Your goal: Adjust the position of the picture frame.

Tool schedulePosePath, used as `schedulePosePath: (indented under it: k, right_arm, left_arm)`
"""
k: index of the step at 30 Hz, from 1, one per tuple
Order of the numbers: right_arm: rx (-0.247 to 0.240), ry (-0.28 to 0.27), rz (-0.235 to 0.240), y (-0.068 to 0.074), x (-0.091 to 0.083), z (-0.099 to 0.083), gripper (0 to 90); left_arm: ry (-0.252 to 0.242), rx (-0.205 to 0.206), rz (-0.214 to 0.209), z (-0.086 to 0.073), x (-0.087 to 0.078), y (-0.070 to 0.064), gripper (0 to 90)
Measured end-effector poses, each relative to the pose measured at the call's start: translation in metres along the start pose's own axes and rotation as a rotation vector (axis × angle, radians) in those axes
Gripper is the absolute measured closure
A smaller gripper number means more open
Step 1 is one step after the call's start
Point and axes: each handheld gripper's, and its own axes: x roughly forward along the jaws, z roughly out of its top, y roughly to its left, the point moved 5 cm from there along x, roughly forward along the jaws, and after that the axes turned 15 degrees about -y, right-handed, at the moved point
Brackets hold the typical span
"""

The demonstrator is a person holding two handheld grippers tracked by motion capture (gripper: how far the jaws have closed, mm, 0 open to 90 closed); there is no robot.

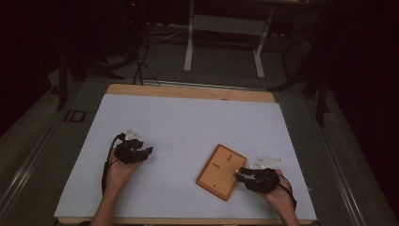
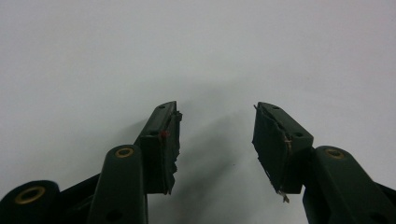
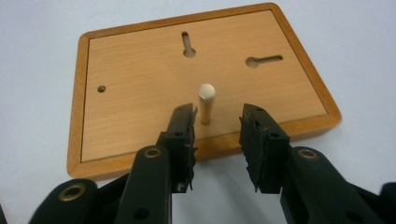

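Observation:
A wooden frame board point(image 1: 221, 171) lies back side up on the white table, right of centre. In the right gripper view the wooden board point(image 3: 149, 88) shows two keyhole slots, a small hole and a pale wooden peg point(image 3: 206, 102) standing upright near its close edge. My right gripper point(image 3: 217, 116) is open, its jaws either side of the peg without touching it; from above the right gripper point(image 1: 242, 173) sits at the board's right edge. My left gripper point(image 1: 147, 151) rests on the table at the left, and the left gripper point(image 2: 215, 116) is open over bare white surface.
The white sheet point(image 1: 188, 127) covers a wooden table. A white metal stand point(image 1: 226, 28) and dark cables point(image 1: 141, 61) sit on the floor beyond the far edge.

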Motion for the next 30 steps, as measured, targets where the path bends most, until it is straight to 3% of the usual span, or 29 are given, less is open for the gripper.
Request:
schedulePosePath:
  k: [4, 10, 17, 22, 30]
  right_arm:
    - [-0.005, 0.002, 0.008, 0.004, 0.005, 0.002, 64.0]
    - [0.002, -0.015, -0.017, 0.003, 0.016, 0.001, 75.7]
    - [0.005, -0.048, -0.048, 0.007, 0.022, -0.002, 83.1]
    - [0.002, -0.053, -0.063, 0.009, 0.022, -0.002, 84.0]
    - [0.045, -0.072, -0.066, 0.002, 0.02, 0.003, 84.4]
  left_arm:
    - [0.005, 0.003, 0.001, -0.001, 0.0, 0.0, 50.0]
    - [0.018, 0.013, 0.002, -0.002, 0.002, 0.0, 49.9]
    - [0.028, 0.022, 0.002, -0.003, 0.003, -0.002, 49.9]
    - [0.03, 0.022, 0.002, -0.003, 0.003, -0.002, 49.9]
    - [0.04, 0.016, 0.003, -0.004, 0.004, -0.001, 49.9]
